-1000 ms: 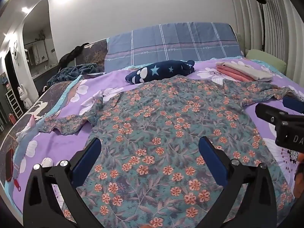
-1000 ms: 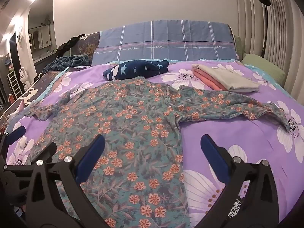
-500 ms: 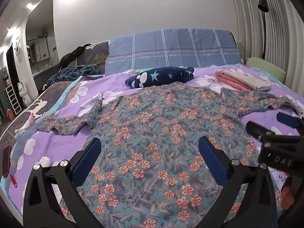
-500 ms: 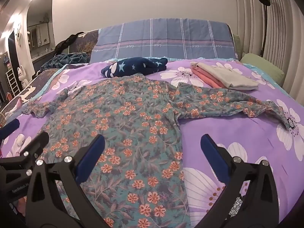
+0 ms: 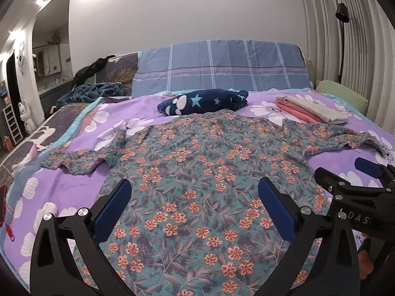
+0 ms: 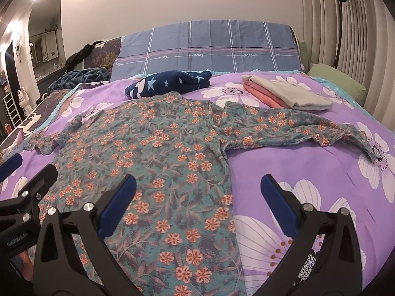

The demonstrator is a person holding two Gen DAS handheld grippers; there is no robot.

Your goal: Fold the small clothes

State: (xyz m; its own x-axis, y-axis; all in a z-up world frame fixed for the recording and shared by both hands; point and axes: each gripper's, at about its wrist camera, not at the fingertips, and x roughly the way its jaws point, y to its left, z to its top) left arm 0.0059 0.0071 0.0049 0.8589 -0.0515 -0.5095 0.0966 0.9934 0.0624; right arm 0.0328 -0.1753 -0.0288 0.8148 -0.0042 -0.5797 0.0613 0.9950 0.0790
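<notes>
On the purple bed [image 5: 81, 185] in the left view, the flowery shirt [image 5: 197, 172] lies flat under the wide-open, empty left tongs [image 5: 195, 204], and in the right view the open, empty right tongs [image 6: 198, 202] hang over its right edge.

Teal long-sleeved cotton shirt [image 5: 202, 172] [image 6: 153, 162]: grey leaves, orange flowers. Purple bedsheet [image 5: 74, 187] [image 6: 308, 172]: big white flowers, dark centres. Navy plush bundle [image 5: 202, 102] [image 6: 170, 83], far: pale blue stars, white paw print. Folded stack [image 5: 311, 108] [image 6: 286, 95], far right: beige over salmon pink. Blue plaid headboard cover [image 5: 222, 69] [image 6: 209, 49]: white and pink lines. Black fingers [image 5: 113, 204] [image 6: 276, 202], blue pads.
</notes>
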